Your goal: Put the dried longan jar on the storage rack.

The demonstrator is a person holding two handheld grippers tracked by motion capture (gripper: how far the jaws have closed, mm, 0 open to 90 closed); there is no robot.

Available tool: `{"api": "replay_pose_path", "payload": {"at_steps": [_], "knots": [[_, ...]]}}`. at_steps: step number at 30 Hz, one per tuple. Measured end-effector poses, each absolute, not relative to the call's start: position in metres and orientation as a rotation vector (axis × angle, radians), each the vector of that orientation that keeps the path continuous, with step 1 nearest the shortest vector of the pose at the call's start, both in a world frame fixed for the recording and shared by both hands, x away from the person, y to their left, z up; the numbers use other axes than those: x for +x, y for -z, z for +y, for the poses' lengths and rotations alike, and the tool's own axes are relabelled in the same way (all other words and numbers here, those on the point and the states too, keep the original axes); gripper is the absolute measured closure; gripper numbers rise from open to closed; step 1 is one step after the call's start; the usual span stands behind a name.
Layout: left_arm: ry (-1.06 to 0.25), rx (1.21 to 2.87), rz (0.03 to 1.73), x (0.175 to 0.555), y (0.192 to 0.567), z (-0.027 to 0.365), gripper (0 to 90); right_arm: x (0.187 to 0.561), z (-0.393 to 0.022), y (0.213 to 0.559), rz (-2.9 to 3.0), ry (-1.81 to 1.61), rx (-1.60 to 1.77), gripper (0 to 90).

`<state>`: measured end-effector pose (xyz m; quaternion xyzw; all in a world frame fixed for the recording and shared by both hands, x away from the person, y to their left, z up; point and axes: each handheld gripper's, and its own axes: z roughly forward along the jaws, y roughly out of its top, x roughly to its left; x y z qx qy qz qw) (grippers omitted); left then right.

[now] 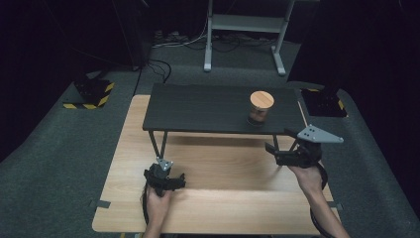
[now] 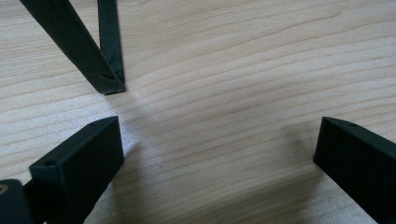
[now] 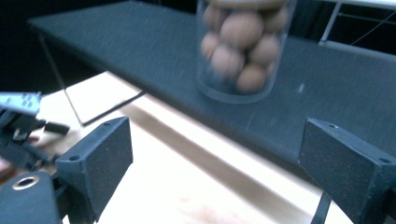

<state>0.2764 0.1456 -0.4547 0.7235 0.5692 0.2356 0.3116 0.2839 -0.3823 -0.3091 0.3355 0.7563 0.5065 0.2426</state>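
Surface: a light wooden desk (image 1: 218,198) occupies the lower centre of the high view, standing on grey carpet in a dark room. Yellow-and-black hazard-striped bases sit at the upper left and upper right of the frame, and a white metal frame (image 1: 245,29) stands at top centre.

A low black shelf (image 1: 198,106) on thin black legs stands across the far half of the desk. One leg foot (image 2: 109,84) appears at the upper left of the left gripper view, touching the wood.

Left tool (image 1: 163,177), lower left of centre in the high view: held low over the desk by the left hand (image 1: 157,201), jaws spread wide, nothing between them but bare wood grain.

A clear jar (image 1: 260,108) with a wooden lid stands upright on the right part of the shelf. The right gripper view shows it filled with round brown pieces, at top centre of frame, beyond the jaws.

Right tool (image 1: 280,154), right of centre: held by the right hand (image 1: 308,178) just before the shelf's front edge, below and near the jar, not touching it. Jaws wide apart, gripping nothing.
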Motion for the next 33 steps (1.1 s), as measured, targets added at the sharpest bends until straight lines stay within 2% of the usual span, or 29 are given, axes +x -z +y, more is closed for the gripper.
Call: {"api": "replay_pose_path", "payload": {"at_steps": [12, 23, 33], "knots": [[-0.622, 1.91, 1.502, 0.276, 0.455, 0.146, 1.5, 0.254, -0.385, 0.362, 2.146, -1.374, 0.957, 8.5], [-0.622, 1.911, 1.502, 0.276, 0.455, 0.146, 1.5, 0.265, -0.381, 0.425, 2.2, -1.255, 1.128, 7.5], [-0.622, 1.91, 1.503, 0.276, 0.455, 0.146, 1.5, 0.27, -0.39, 0.459, 2.183, -1.237, 1.226, 7.9]]}}
